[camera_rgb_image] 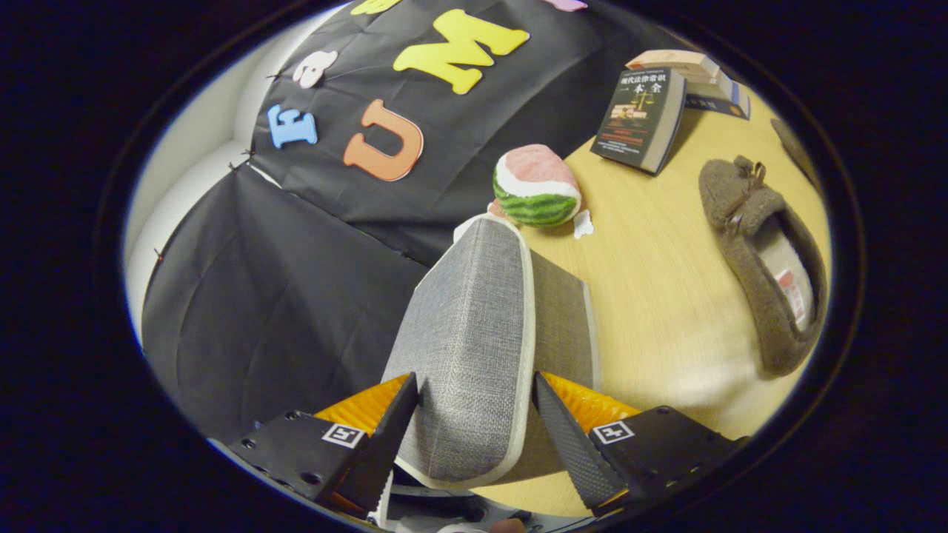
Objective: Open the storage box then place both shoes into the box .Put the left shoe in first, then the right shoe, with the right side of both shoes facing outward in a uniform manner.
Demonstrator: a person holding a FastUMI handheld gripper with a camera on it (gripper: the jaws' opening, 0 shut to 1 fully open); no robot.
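The storage box's grey fabric lid [474, 311], edged in white trim, stands on edge between my fingers, tilted up away from the wooden table [659, 296]. My gripper [475, 379] is shut on it, one finger pressing each side of its near edge. A darker grey face [563, 318] joins the lid on the table side; I cannot tell whether it is lid or box wall. A brown fuzzy slipper [763, 259] with a small bow lies on the table well right of the fingers, opening up. A sliver of a second brown shoe [796, 148] shows beyond it.
A toy watermelon wedge [535, 185] sits on the table just beyond the lid's far end. Further back, a dark book [641, 118] leans beside a small stack of books [703, 78]. The black cloth wall [296, 296] hangs close on the left.
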